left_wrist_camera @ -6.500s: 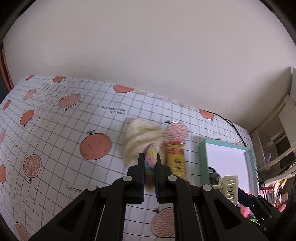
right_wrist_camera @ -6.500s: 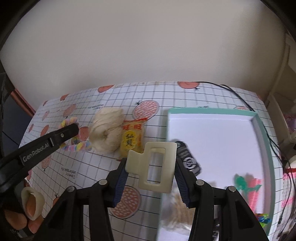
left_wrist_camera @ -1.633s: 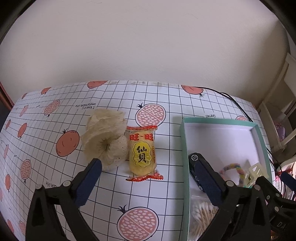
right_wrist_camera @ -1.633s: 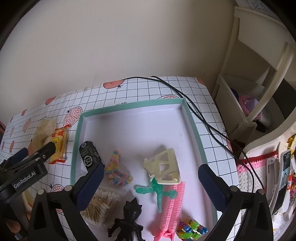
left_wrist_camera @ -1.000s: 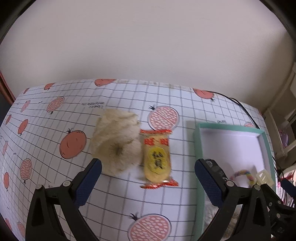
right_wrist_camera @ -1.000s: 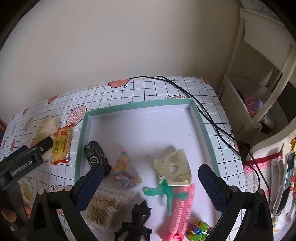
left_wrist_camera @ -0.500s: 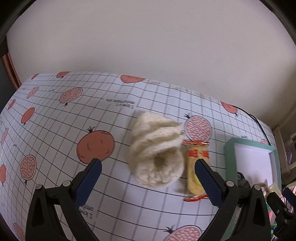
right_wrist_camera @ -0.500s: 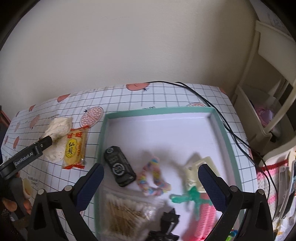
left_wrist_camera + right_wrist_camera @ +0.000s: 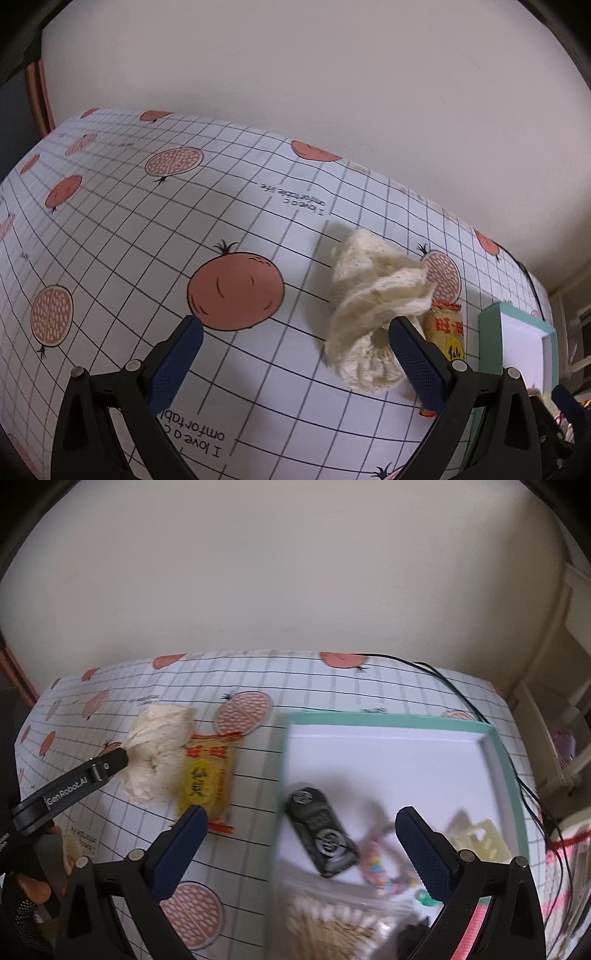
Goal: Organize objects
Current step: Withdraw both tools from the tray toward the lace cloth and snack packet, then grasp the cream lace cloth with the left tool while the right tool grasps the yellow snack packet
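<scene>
On the left wrist view, our left tool (image 9: 295, 347) hangs wide open and empty by the cream scrunchie (image 9: 373, 314), which sits on the table (image 9: 129, 229) against the yellow snack pack (image 9: 447, 336); both look left to sort. On the right view, our right tool (image 9: 301, 832) is open over the teal tray (image 9: 388, 718), whose blurry contents we can't fully identify.

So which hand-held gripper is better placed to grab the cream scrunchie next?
Left. The left hand-held gripper is open and close to the scrunchie, which lies by its right finger. The right hand-held gripper, also open, hangs at the tray edge, farther off.
</scene>
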Demonstrator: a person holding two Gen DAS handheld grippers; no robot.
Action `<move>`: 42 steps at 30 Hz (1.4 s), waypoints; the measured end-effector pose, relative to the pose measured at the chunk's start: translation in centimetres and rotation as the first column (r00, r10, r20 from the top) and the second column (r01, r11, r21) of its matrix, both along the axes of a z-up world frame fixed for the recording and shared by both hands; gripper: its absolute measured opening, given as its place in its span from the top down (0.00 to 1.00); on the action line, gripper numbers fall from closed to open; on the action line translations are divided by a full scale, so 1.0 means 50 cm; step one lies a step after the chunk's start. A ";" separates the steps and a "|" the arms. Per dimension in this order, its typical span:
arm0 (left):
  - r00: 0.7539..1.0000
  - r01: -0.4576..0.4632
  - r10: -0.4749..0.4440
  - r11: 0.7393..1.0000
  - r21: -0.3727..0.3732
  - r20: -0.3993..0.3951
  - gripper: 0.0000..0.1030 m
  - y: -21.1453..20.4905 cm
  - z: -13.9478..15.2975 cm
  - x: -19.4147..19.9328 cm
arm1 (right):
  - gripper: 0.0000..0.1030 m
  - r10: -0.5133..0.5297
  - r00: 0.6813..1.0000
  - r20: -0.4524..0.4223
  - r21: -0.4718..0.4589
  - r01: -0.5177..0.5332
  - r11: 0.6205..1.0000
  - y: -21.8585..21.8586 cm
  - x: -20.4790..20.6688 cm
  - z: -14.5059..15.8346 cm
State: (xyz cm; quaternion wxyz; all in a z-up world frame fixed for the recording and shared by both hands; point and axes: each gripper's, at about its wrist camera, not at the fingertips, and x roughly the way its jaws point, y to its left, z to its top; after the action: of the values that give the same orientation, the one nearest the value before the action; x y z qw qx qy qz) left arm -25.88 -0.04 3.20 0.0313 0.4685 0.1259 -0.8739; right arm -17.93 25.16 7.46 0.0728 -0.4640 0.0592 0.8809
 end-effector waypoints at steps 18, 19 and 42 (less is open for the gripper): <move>0.994 0.109 -0.110 0.993 -0.040 -0.027 0.03 0.039 -0.033 -0.001 | 0.10 0.102 0.995 0.001 -0.052 -0.102 0.993 -0.059 -0.089 -0.014; 0.993 0.111 -0.112 0.993 -0.041 -0.028 0.03 0.041 -0.033 -0.002 | 0.12 0.105 0.994 0.003 -0.056 -0.105 0.993 -0.060 -0.092 -0.015; 0.990 0.135 -0.137 0.989 -0.060 -0.030 0.27 0.059 -0.062 0.009 | 0.34 0.147 0.984 0.098 -0.113 -0.136 0.984 -0.077 -0.156 -0.063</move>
State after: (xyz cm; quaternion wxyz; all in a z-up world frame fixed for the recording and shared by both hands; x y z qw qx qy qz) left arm -25.42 2.92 0.10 -0.0171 0.4599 0.0690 -0.8851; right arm -25.75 21.30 4.34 -0.0118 -0.5164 0.0685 0.8535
